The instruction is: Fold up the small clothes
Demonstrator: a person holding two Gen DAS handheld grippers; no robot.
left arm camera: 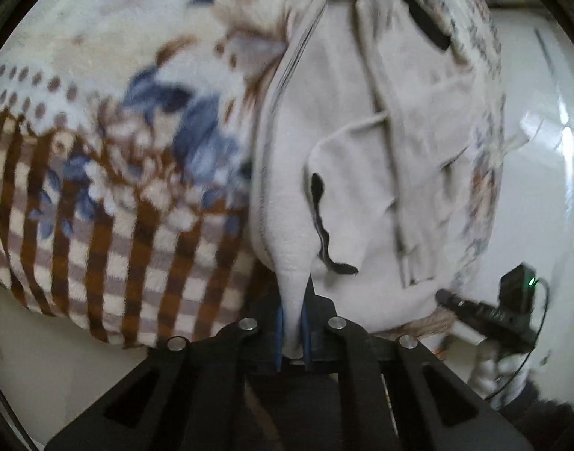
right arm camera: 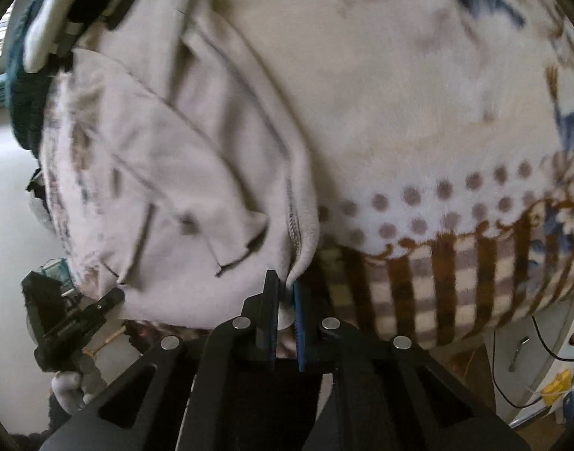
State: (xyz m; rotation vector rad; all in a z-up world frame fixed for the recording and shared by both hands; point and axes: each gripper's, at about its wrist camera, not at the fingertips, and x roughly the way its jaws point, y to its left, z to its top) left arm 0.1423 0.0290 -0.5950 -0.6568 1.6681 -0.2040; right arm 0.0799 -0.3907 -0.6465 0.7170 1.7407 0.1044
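A small pale grey fleece garment (left arm camera: 347,143) with dark stitched seams lies on a patterned blanket (left arm camera: 99,150). My left gripper (left arm camera: 293,300) is shut on a pinched corner of the garment's near edge. In the right wrist view the same garment (right arm camera: 174,158) fills the left half, and my right gripper (right arm camera: 286,285) is shut on its near hem corner. Each gripper shows in the other's view, low at the side: the right one (left arm camera: 486,315) and the left one (right arm camera: 69,319). Both views are motion-blurred.
The fleece blanket (right arm camera: 437,131) has blue flowers, brown dots and brown stripes and hangs over the near edge. Pale floor (left arm camera: 542,188) lies beyond the garment. A dark teal cloth (right arm camera: 24,94) sits at the far end. A cabinet with cables (right arm camera: 531,368) stands at lower right.
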